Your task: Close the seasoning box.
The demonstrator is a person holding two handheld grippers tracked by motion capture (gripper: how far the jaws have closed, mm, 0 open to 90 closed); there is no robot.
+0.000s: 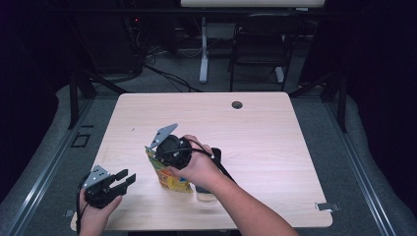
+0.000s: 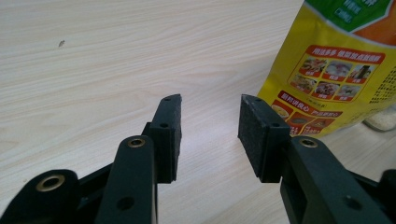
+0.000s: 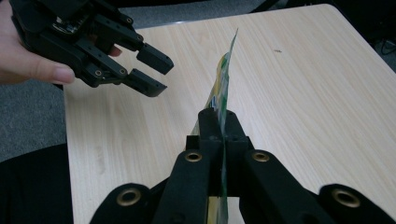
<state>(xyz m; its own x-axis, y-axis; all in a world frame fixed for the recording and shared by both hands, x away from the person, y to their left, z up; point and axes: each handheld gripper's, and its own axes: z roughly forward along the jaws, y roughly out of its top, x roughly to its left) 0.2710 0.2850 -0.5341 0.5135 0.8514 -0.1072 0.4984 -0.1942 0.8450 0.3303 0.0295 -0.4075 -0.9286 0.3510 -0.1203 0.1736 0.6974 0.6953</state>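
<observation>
A pale wooden worktop [image 1: 255, 147] carries a yellow printed food pouch [image 1: 169, 178], standing upright near the front edge, left of centre. The right tool [image 3: 219, 122] is clamped on the pouch's top edge, its jaws pressed together with the thin flattened film between them. The left tool [image 1: 123, 179] is held just left of the pouch, jaws apart with nothing between them, not touching it.

The yellow pouch [image 2: 334, 74] bears a red panel of small food pictures headed by a line of Chinese characters, too small and blurred to read. More tiny print runs down its right edge, likewise illegible.
</observation>
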